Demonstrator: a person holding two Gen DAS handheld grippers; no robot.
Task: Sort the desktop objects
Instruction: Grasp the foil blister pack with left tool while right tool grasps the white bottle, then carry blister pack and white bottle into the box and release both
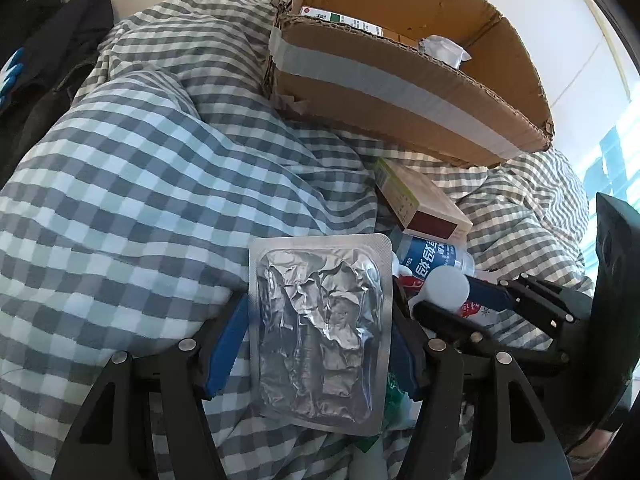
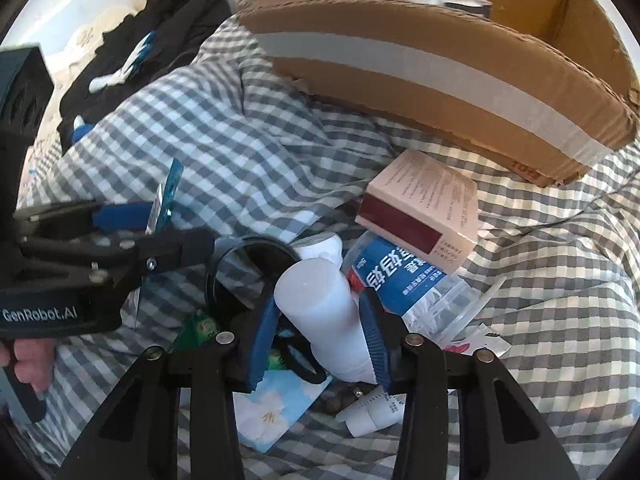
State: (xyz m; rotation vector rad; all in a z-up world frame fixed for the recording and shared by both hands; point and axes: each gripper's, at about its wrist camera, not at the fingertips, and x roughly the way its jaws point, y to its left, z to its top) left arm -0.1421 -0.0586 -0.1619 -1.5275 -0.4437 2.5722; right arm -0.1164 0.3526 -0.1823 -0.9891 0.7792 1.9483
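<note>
Box (image 1: 400,92) far: few items in. You grip foil pack (image 1: 320,332) left, white tube (image 2: 324,312) right; pile (image 2: 416,264) remains near.

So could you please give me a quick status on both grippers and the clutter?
Left gripper shut on foil blister pack. Right gripper around white tube, grip unconfirmed. Cardboard box ahead; bottle, carton crowd the tube.

Only clean read is "GenRobot.AI" in white on the black body of the left hand-held gripper (image 2: 164,236). The plastic bottle (image 2: 404,276) has a blue label with big white Chinese characters, upside down here. Fine print on the beige box (image 2: 432,204) is too small.
</note>
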